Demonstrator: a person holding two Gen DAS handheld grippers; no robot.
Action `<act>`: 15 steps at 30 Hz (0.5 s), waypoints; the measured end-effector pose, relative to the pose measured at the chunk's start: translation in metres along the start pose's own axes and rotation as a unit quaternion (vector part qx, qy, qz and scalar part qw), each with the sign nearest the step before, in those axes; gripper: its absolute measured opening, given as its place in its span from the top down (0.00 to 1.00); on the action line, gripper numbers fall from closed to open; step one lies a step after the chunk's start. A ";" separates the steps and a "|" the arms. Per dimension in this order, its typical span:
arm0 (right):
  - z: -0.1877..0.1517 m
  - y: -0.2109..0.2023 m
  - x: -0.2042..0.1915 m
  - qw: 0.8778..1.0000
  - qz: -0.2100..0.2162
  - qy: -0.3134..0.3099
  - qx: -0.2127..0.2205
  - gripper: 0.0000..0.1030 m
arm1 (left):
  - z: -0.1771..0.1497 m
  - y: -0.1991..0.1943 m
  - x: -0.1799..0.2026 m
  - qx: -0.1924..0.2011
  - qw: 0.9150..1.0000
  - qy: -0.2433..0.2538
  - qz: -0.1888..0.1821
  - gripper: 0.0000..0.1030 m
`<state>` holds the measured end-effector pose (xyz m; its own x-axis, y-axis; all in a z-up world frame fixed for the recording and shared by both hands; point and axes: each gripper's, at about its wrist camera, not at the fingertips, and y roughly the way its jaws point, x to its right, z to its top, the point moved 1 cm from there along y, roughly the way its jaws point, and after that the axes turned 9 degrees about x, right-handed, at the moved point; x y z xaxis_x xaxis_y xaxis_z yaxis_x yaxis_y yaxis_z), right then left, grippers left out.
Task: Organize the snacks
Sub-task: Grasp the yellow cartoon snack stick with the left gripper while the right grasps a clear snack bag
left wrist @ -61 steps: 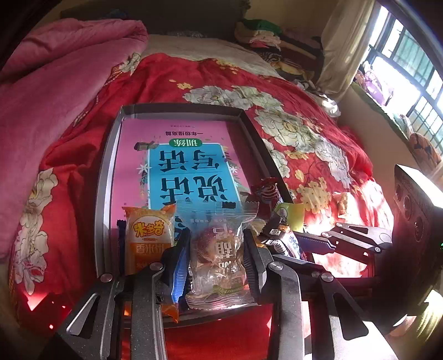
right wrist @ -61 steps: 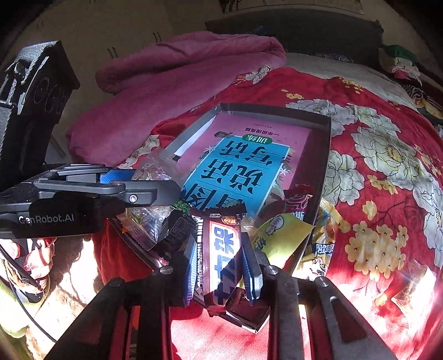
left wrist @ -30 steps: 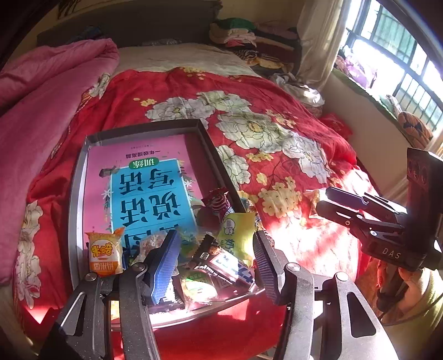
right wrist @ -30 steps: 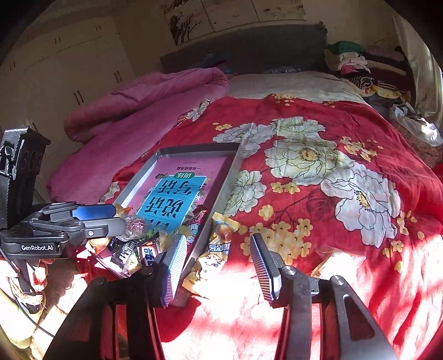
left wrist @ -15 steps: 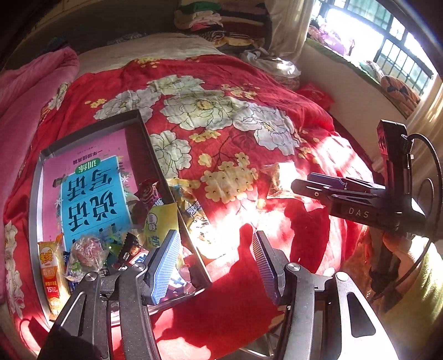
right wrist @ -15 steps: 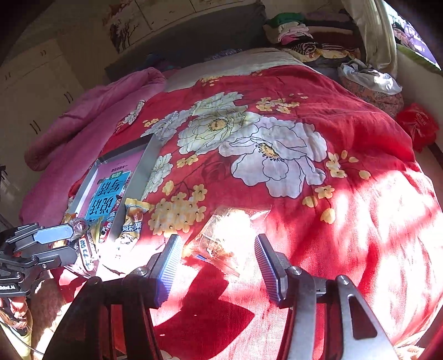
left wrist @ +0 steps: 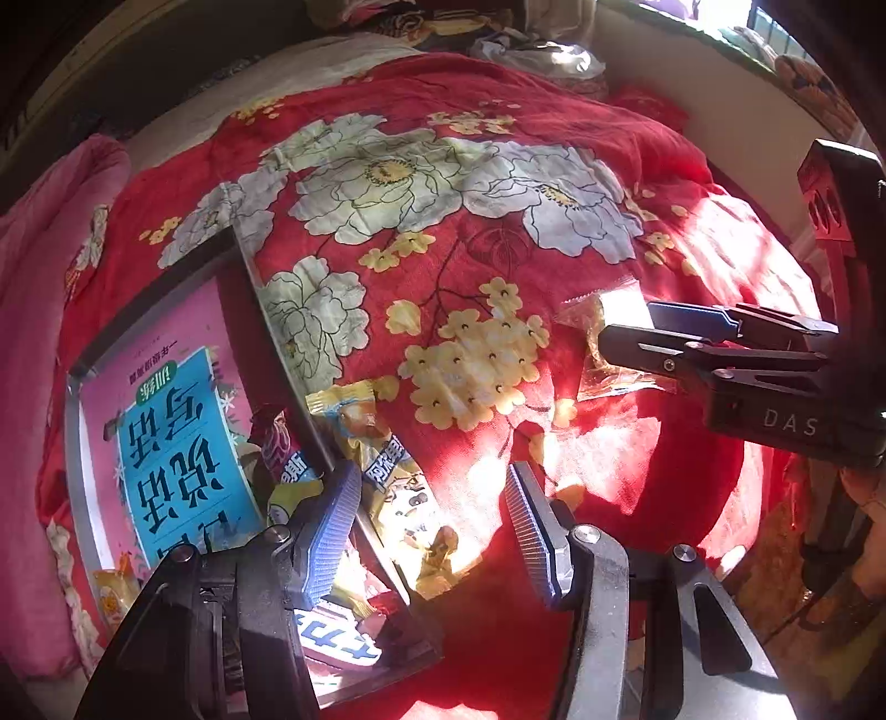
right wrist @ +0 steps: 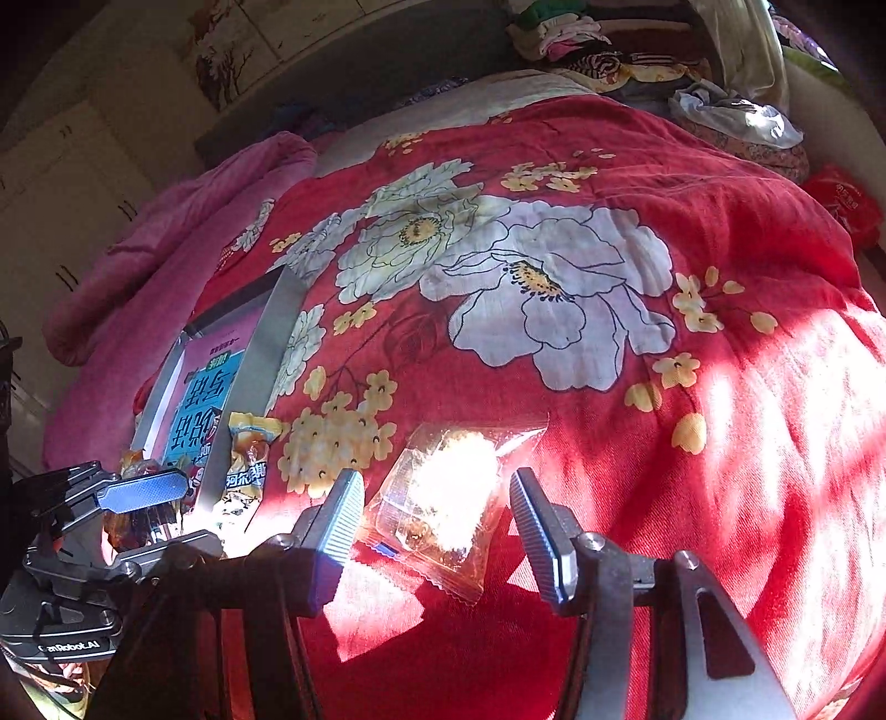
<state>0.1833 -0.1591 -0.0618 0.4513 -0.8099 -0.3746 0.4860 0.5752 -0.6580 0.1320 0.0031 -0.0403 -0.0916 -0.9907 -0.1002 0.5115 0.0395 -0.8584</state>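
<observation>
A grey metal tray [left wrist: 260, 299] lies on the red flowered blanket and holds a pink and blue book [left wrist: 166, 437] and several snack packets at its near end. A yellow snack packet [left wrist: 387, 471] lies on the blanket just outside the tray's right rim, also in the right wrist view [right wrist: 246, 459]. My left gripper [left wrist: 432, 515] is open and empty above this packet. A clear packet with a golden snack [right wrist: 443, 498] lies on the blanket further right. My right gripper [right wrist: 437, 515] is open, its jaws on either side of the clear packet, which also shows in the left wrist view [left wrist: 603, 343].
The tray [right wrist: 260, 343] lies left of the blanket's middle. A pink quilt [right wrist: 183, 221] is bunched at the far left. Folded clothes [right wrist: 609, 50] are piled at the bed's far end. A wall and window ledge [left wrist: 692, 72] run along the right.
Both grippers let go of their packets in the tray and swung right. The left one now hangs over the yellow packet; the right one has closed in on the clear packet.
</observation>
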 end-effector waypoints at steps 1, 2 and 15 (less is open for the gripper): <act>0.001 0.001 0.000 1.000 0.002 0.001 0.000 0.47 | 0.005 0.007 -0.001 -0.015 1.000 0.011 0.005 0.45; 0.001 0.001 0.001 1.000 0.004 0.003 0.000 0.47 | 0.009 0.014 0.000 -0.029 0.999 0.025 0.016 0.45; -0.001 0.018 0.001 1.000 0.017 -0.004 -0.024 0.45 | 0.034 0.085 0.015 -0.217 0.959 0.179 0.045 0.42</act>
<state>0.1916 -0.1493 -0.0747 0.4734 -0.7893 -0.3911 0.4350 0.5956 -0.6753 0.2032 -0.0132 -0.0979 -0.3916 -0.8757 -0.2825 0.1345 0.2492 -0.9591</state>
